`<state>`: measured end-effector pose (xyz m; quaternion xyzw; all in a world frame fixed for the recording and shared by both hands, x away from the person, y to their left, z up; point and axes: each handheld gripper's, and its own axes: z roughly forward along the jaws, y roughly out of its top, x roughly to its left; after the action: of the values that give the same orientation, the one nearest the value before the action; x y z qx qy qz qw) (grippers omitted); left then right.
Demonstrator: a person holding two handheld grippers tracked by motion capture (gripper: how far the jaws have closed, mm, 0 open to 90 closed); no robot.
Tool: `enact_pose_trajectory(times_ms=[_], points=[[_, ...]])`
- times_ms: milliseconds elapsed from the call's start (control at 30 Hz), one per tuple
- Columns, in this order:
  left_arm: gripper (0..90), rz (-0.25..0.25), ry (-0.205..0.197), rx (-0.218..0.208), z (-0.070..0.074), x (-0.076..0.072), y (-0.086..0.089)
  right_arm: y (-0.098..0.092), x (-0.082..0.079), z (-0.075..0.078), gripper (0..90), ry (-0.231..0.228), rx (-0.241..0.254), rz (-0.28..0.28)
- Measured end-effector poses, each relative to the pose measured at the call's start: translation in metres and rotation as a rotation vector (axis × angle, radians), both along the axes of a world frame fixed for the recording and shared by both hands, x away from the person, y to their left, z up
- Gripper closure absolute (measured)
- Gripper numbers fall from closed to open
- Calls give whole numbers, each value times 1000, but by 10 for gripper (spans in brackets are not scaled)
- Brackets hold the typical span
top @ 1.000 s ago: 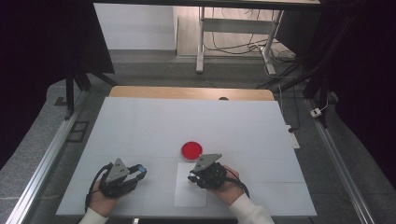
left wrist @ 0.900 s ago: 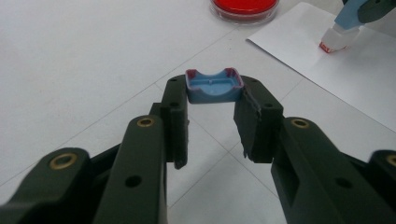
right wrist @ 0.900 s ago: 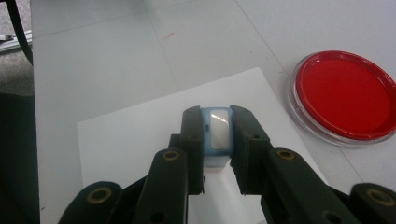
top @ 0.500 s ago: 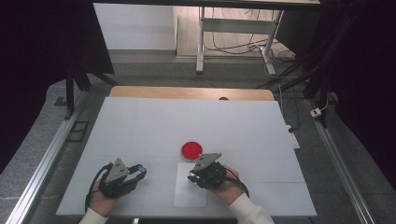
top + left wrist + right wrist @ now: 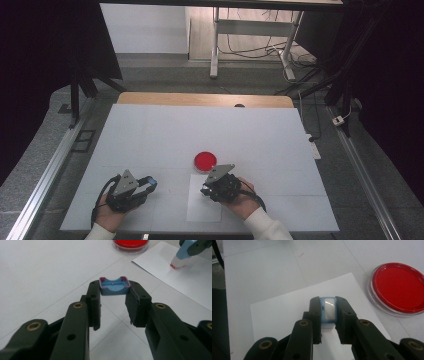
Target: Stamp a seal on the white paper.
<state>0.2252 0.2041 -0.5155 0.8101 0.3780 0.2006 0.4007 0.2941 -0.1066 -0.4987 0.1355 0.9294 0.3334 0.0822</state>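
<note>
While the left gripper (image 5: 113, 305) pinched the blue cap (image 5: 114, 286), the right gripper's (image 5: 328, 315) fingers pressed the uncapped stamp (image 5: 328, 311) onto the paper (image 5: 287, 315), cap unreplaced.

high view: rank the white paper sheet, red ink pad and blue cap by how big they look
1. White paper sheet, the largest.
2. Red ink pad, clearly smaller.
3. Blue cap, the smallest, held in the left gripper; part of it is hidden between the jaws.

- The blue stamp (image 5: 328, 312) stands upright, red-edged base pressed on the white sheet of paper (image 5: 202, 202).
- Its blue cap (image 5: 114, 286) hangs clear of the table, hollow side showing.
- Paper lies flat beside the round red ink pad (image 5: 205, 160).
</note>
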Motion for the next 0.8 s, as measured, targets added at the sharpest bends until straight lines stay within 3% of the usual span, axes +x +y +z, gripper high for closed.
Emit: enact_pose_trajectory(times_ms=[400, 533, 800], points=[[656, 9, -2, -1, 1, -1, 0, 1, 3, 0, 757, 26, -9, -11], [657, 12, -3, -4, 1, -2, 0, 1, 1, 1, 758, 16, -20, -13], [656, 16, -2, -5, 1, -2, 0, -1, 3, -1, 759, 28, 0, -16]])
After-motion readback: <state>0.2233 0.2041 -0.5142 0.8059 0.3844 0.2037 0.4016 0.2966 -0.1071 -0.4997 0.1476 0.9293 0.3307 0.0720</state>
